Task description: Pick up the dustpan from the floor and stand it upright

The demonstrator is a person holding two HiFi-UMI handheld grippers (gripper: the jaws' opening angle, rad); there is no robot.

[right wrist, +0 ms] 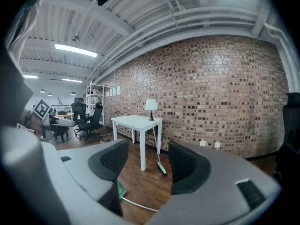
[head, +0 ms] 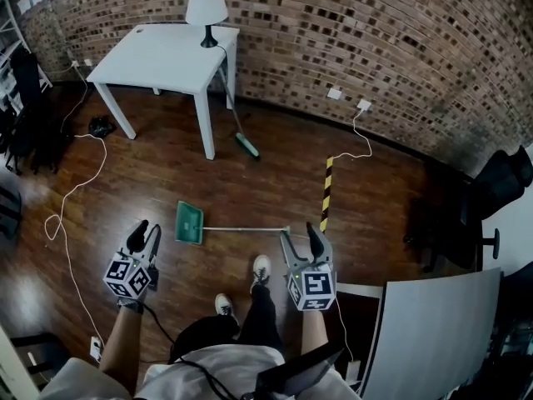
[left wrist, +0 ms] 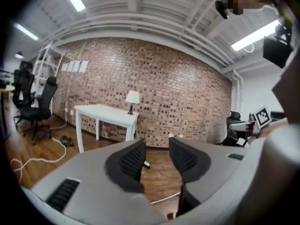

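The fingers of the left gripper (left wrist: 157,159) stood apart, with nothing between them. The fingers of the right gripper (right wrist: 143,162) also stood apart and empty. The dustpan (head: 189,222) lay flat on the floor (head: 275,182), just ahead of and between both sets of fingers, its handle end near the right fingers. Farther out, a broom (head: 241,136) leaned against the white worktop (head: 166,57).

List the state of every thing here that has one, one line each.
Dustpan: lying flat on the floor, not held.
Left tongs: open, empty.
Right tongs: open, empty.
Broom: leaning on the table, head on the floor.
Lamp: upright on the table.
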